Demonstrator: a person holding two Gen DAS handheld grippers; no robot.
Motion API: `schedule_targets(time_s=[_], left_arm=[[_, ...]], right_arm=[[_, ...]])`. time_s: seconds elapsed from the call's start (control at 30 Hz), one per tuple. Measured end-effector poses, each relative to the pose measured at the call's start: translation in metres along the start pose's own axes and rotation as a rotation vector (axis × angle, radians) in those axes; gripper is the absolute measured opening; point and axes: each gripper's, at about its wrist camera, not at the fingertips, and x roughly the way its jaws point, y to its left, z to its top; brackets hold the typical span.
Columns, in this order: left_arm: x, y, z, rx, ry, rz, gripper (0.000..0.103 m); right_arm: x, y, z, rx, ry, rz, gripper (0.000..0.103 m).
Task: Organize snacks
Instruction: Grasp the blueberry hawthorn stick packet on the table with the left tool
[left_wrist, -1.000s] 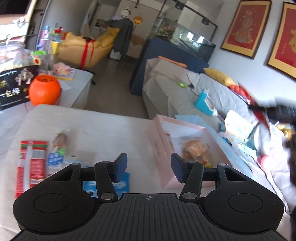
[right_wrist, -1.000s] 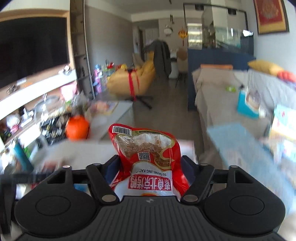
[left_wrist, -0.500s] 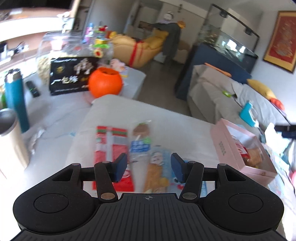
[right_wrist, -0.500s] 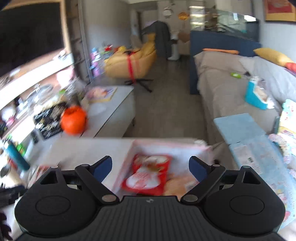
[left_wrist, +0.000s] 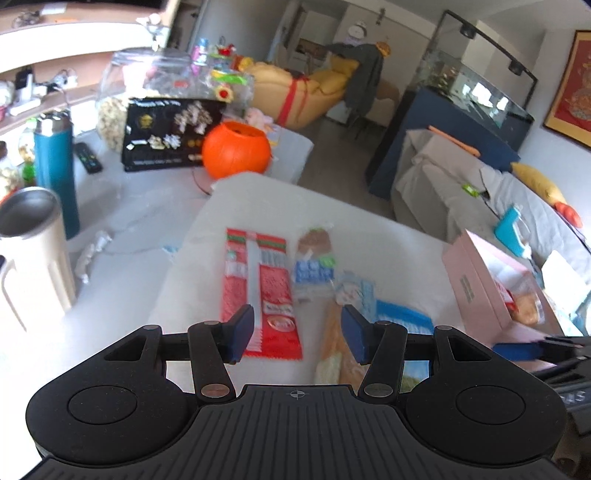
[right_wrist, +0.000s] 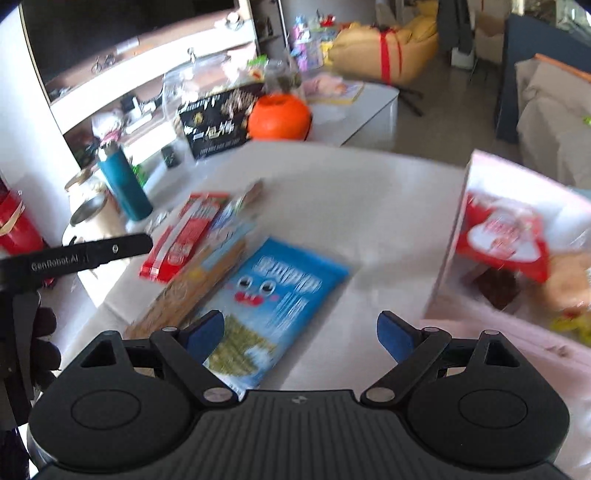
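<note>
On the white desk (left_wrist: 258, 206), snacks: red packet (left_wrist: 258, 291), blue bag (right_wrist: 266, 295), side by side.
Pink box (left_wrist: 476, 284): red pouch (right_wrist: 502, 236) inside.
Left tongs (left_wrist: 297, 332): spread, empty.
Right tongs (right_wrist: 301, 334): wide, empty, above blue bag.

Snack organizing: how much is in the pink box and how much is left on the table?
Done: the pink box holds a red-and-white bag and a bread-like pack. In hand: nothing; the left gripper and right gripper are open. Left: the blue bag, red pack and others lie on the table.
</note>
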Motion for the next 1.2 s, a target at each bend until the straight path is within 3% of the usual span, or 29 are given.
schedule_targets(time_s=[0.13, 0.27, 0.43, 0.47, 0.53, 0.67, 0.9, 1.07, 1.2], left_arm=[[0.012, -0.012, 0.002, 0.024, 0.026, -0.033, 0.057], [0.042, -0.025, 0.038, 0.073, -0.008, -0.053, 0.057], [0.122, -0.034, 0.070, 0.166, 0.089, 0.093, 0.057], [0.136, -0.034, 0.071, 0.174, 0.112, 0.106, 0.064], [0.149, -0.034, 0.069, 0.180, 0.122, 0.101, 0.059], [0.142, -0.035, 0.063, 0.194, 0.098, 0.062, 0.041], [0.084, -0.032, 0.057, 0.096, 0.044, -0.090, 0.040], [0.042, -0.043, 0.046, 0.111, 0.040, -0.176, 0.040], [0.020, -0.054, 0.023, 0.189, 0.071, -0.135, 0.040]], right_arm=[[0.010, 0.000, -0.009, -0.003, 0.012, -0.019, 0.091], [0.010, -0.003, -0.010, -0.001, 0.017, -0.032, 0.091], [0.001, -0.001, -0.018, -0.031, 0.007, -0.032, 0.091], [0.000, 0.000, -0.020, -0.044, 0.004, -0.037, 0.091], [-0.004, 0.001, -0.025, -0.071, -0.006, -0.056, 0.091], [-0.008, -0.002, -0.033, -0.108, -0.023, -0.093, 0.091], [-0.004, -0.009, -0.029, -0.056, -0.027, -0.072, 0.091], [0.007, -0.002, -0.026, -0.008, -0.013, -0.021, 0.091], [0.020, 0.002, -0.024, 0.025, 0.008, -0.015, 0.091]])
